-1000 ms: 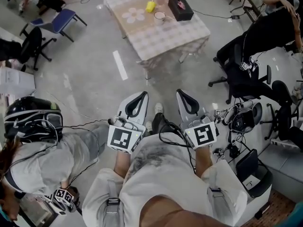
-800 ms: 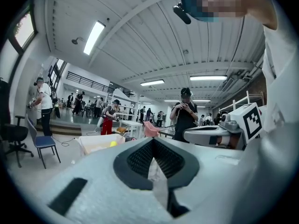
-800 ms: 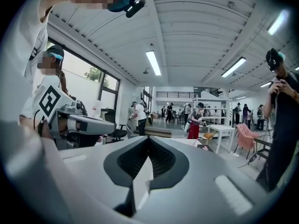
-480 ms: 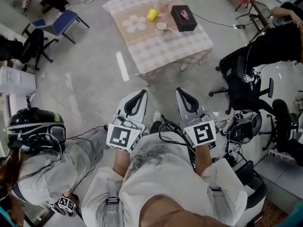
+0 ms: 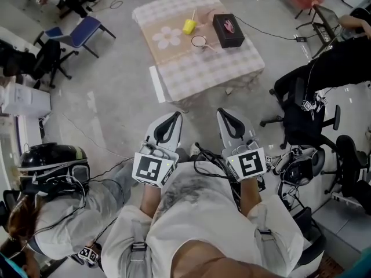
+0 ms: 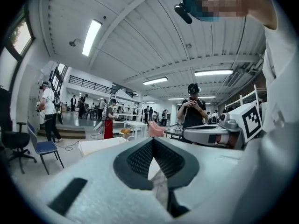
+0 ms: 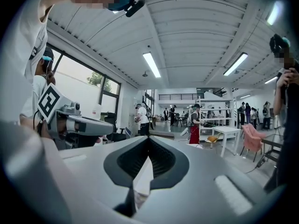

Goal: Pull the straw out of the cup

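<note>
A small yellow cup (image 5: 188, 26) with a thin straw (image 5: 193, 16) standing in it sits on a low table with a checked cloth (image 5: 208, 68), far ahead in the head view. Beside it lie a round white-rimmed cup (image 5: 199, 40) and a black box (image 5: 228, 30). My left gripper (image 5: 174, 115) and right gripper (image 5: 223, 112) are held side by side close to my body, well short of the table. Both point level and both are shut with nothing in them. The left gripper (image 6: 153, 139) and right gripper (image 7: 148, 138) each show their tips meeting in their own views.
A person in a black helmet (image 5: 52, 161) crouches close at my left. Black office chairs (image 5: 301, 106) and a seated person (image 5: 342, 57) stand to the right. A blue chair (image 5: 81, 29) is at the far left. A white strip (image 5: 156, 83) lies on the floor before the table.
The table and cup have slid lower and nearer in the head view as I walk toward them. Both grippers stay shut, side by side. The helmeted person has dropped back at my left.
</note>
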Demonstrator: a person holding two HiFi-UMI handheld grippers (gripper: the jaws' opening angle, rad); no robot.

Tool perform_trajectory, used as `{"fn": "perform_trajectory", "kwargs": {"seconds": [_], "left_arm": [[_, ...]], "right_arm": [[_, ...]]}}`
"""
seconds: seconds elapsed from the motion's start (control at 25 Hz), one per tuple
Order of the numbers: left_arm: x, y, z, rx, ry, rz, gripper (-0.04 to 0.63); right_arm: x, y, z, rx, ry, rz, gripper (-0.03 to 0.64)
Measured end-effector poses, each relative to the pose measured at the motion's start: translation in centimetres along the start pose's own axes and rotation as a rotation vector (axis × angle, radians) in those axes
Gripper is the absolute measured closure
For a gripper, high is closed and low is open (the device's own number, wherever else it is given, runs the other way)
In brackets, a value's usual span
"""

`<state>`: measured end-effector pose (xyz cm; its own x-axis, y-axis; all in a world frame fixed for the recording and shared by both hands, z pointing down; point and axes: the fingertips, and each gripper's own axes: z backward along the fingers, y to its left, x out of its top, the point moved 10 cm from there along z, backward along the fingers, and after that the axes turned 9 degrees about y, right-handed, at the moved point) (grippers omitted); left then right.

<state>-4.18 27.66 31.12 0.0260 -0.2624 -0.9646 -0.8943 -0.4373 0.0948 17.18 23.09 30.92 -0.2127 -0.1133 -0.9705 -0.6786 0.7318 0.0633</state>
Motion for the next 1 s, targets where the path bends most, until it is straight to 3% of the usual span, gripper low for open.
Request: {"fn": "perform_trajectory", "kwargs": {"seconds": [0.16, 1.0], "left_arm": [[0.7, -0.1, -0.4, 0.012, 0.000, -0.004, 0.598], [3.4, 12.7, -13.3, -0.097, 0.023, 0.010, 0.598]], "right_arm": [[0.5, -0.6, -0.2, 0.013, -0.009, -0.001, 0.607], [3.1, -7.2, -15.2, -0.064, 0.009, -0.020, 0.607]]}}
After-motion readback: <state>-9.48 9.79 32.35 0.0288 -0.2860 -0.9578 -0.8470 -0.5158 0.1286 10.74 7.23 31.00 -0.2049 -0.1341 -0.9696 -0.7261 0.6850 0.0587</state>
